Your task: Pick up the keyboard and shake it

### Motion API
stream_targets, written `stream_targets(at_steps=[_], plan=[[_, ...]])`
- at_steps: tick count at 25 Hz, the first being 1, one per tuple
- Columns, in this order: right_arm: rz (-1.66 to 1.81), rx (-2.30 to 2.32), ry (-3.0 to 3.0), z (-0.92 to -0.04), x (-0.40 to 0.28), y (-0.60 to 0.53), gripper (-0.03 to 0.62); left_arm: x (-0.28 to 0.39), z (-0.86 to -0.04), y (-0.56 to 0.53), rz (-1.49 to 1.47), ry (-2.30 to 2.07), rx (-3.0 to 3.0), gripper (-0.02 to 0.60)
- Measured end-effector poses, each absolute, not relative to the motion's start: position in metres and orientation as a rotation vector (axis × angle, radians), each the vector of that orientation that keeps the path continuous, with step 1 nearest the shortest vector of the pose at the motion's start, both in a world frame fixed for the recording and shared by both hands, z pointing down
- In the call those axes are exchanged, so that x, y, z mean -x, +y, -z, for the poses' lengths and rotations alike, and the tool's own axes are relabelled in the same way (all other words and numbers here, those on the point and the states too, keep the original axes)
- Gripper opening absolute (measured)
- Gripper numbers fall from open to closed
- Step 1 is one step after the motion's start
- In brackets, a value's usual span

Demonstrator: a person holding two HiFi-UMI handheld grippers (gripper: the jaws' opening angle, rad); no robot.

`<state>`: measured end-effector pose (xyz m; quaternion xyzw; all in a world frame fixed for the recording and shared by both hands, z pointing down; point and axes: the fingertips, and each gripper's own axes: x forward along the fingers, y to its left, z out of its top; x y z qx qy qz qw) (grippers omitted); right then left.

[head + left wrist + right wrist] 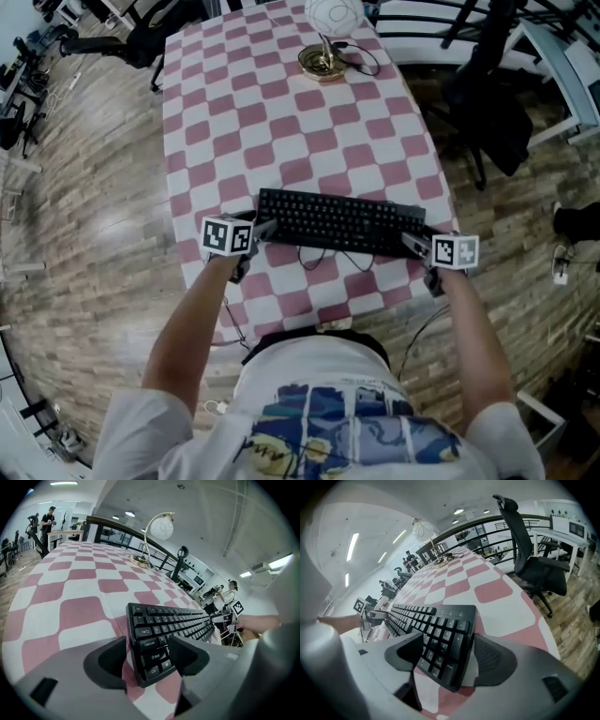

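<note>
A black keyboard (337, 223) lies flat on the pink-and-white checked tablecloth (281, 122), near the table's front edge. My left gripper (265, 230) stands at its left end and my right gripper (412, 242) at its right end. In the left gripper view the keyboard's end (154, 639) sits between the jaws of the open left gripper (147, 656), with cloth showing beside one pad. In the right gripper view the number-pad end (440, 639) lies between the spread jaws of the right gripper (447, 656), with a strip of cloth showing next to the right pad.
A desk lamp with a brass base (323, 58) and its cord stand at the far end of the table. The keyboard's thin cable (319, 258) loops toward the front edge. A black office chair (487, 103) stands to the right on the wood floor.
</note>
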<state>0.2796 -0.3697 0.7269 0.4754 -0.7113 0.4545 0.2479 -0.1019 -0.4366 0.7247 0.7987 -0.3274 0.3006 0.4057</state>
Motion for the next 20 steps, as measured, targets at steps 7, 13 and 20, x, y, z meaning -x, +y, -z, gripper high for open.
stream_targets(at_steps=[7, 13, 20], plan=[[-1.291, -1.271, -1.927, -0.737, -0.276, -0.371, 0.359, 0.095, -0.735, -0.444, -0.762, -0.774, -1.991, 0.268], [-1.287, -1.277, -1.896, -0.740, -0.277, -0.372, 0.347, 0.092, -0.737, -0.444, -0.804, -0.738, -1.951, 0.268], [-1.261, -1.295, -1.854, -0.740, -0.276, -0.370, 0.334, 0.091, -0.737, -0.443, -0.801, -0.776, -1.901, 0.265]])
